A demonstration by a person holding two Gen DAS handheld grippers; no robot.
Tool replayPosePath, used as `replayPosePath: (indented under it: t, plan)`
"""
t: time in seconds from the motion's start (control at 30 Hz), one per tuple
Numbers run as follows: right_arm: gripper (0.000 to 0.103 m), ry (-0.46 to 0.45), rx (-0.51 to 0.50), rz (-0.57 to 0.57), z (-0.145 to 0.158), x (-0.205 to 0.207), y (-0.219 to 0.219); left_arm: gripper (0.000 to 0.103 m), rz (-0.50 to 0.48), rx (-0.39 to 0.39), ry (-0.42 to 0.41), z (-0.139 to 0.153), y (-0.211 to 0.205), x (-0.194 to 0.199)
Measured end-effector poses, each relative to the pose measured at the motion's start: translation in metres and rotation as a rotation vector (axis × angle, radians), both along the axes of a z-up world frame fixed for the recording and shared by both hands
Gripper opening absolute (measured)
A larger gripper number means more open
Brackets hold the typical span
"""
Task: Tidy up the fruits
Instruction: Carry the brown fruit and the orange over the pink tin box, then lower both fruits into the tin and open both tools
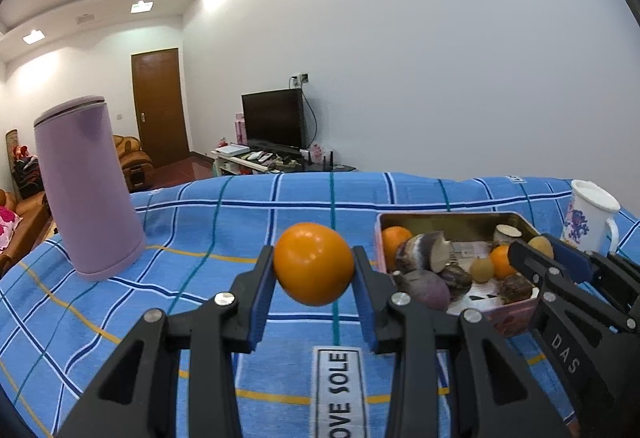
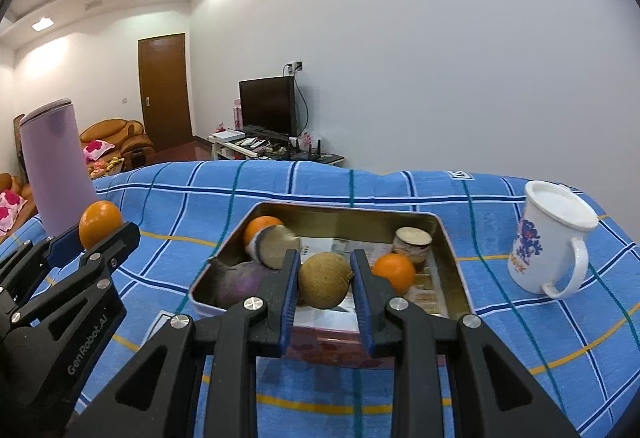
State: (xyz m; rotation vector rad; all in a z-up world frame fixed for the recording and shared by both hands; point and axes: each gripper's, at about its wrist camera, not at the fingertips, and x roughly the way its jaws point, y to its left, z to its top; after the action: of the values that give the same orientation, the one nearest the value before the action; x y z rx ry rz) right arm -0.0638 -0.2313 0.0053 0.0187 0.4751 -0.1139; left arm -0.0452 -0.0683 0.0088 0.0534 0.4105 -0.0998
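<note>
1. The left hand-held gripper clamps an orange between its blue pads, lifted clear of the blue checked cloth on the surface, left of the tin.
2. The right hand-held gripper grips a round tan-brown fruit over the near half of the metal tin; whether the fruit touches the tin floor is hidden by the fingers.
3. Inside the tin lie an orange at the far left corner, partly covered by a cut purple-skinned piece, and a second orange right of the gripper.
4. A purple lump sits at the near left, its front cut off by the tin wall; what it is stays unclear.
5. A short cut piece with a pale top stands at the far right corner.
6. A purple cylinder stands far left; a white mug with blue print stands right of the tin.
</note>
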Motion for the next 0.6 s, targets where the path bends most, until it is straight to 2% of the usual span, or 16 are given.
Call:
replayPosePath:
  t: [0.37,0.6]
  plan:
    - [0.027,-0.012,0.002,-0.069,0.004,-0.004,-0.038,0.039,-0.054,0.000,-0.017,0.006,-0.025,0.003]
    - [0.027,-0.023,-0.003,-0.131,0.006,-0.002,-0.065,0.039,-0.110,-0.027,0.001,0.010,-0.049,0.012]
